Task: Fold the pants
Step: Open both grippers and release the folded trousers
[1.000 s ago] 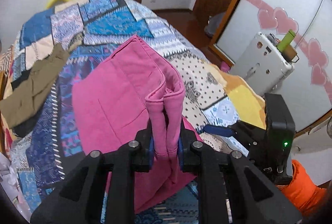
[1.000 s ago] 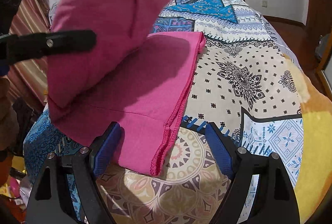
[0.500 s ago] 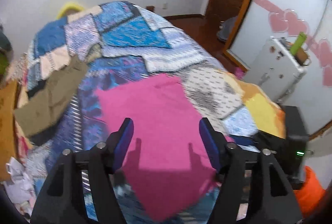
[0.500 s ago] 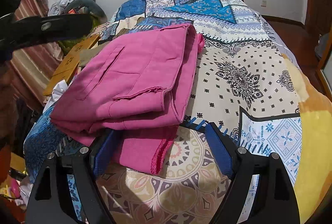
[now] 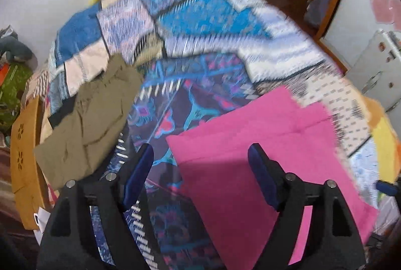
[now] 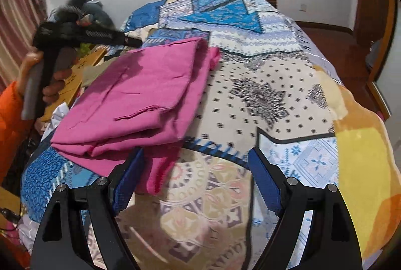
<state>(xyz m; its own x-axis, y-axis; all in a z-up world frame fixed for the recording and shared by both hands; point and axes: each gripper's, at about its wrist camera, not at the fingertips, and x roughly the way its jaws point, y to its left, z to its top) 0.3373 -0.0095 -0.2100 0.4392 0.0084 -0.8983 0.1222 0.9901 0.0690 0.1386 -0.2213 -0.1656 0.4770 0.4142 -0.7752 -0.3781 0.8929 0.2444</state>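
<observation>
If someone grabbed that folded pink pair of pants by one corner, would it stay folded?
Probably not. The pink pants lie in soft, loose layers, so they would likely droop and unfold. They look light. The patterned bedspread under them seems soft too, so pushing would likely bunch them.

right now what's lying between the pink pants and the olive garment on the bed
Only bare patterned bedspread, a dark blue and purple stretch, separates the pink pants from the olive garment. The left wrist view shows this, though blurred.
</observation>
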